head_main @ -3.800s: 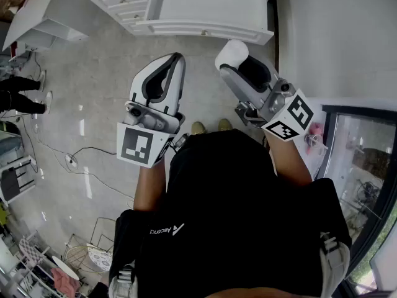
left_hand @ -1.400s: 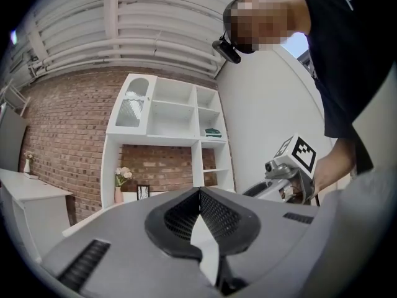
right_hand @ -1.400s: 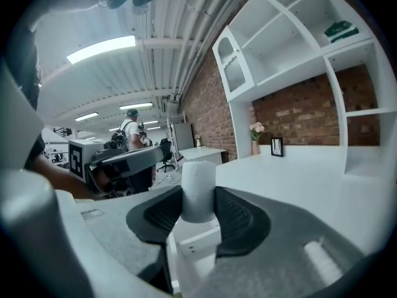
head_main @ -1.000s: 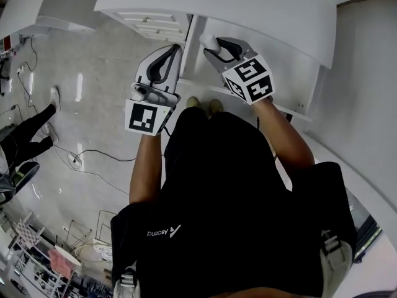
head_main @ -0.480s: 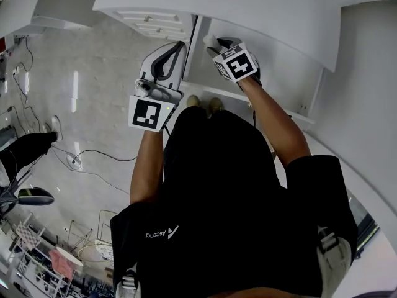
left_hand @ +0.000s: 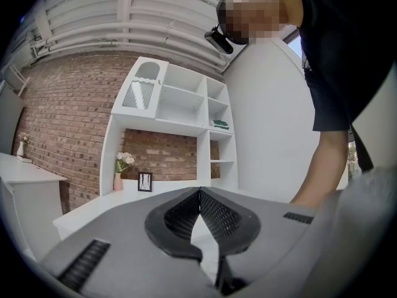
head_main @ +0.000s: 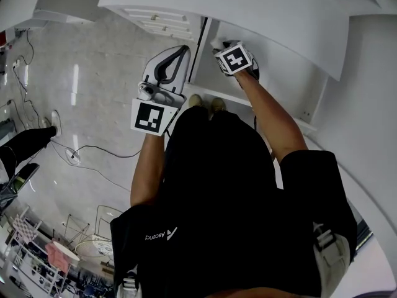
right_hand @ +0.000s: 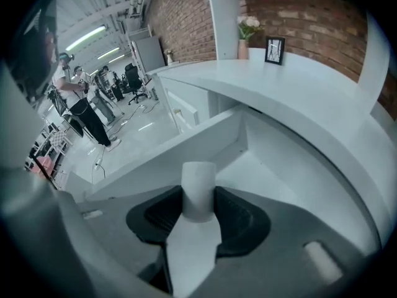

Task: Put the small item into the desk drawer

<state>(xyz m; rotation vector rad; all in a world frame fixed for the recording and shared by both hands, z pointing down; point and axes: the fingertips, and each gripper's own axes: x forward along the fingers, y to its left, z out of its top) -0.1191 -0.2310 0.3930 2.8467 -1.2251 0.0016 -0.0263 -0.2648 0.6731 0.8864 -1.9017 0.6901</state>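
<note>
The small item (right_hand: 198,190) is a white cylinder, and my right gripper (right_hand: 198,198) is shut on it, its dark pads (right_hand: 239,215) pressing both sides. In the head view that gripper (head_main: 218,46) reaches over the open white desk drawer (head_main: 273,79), with the white item (head_main: 215,43) just showing at its tip. The drawer's bare floor (right_hand: 279,179) and side wall (right_hand: 180,151) lie right below the item. My left gripper (head_main: 181,49) hovers beside the drawer's left wall, apart from it. In its own view the left gripper (left_hand: 200,193) is shut with nothing between its tips.
The white desk top (head_main: 248,11) overhangs the drawer. A second drawer unit (head_main: 155,23) stands to the left. Cables (head_main: 80,157) and another person's leg (head_main: 22,144) lie on the floor at left. A flower vase (right_hand: 248,33) and picture frame (right_hand: 273,49) stand on the desk.
My right gripper has moved forward with the white item, further over the open drawer. The left gripper has shifted slightly forward. The person's leg at left has moved.
</note>
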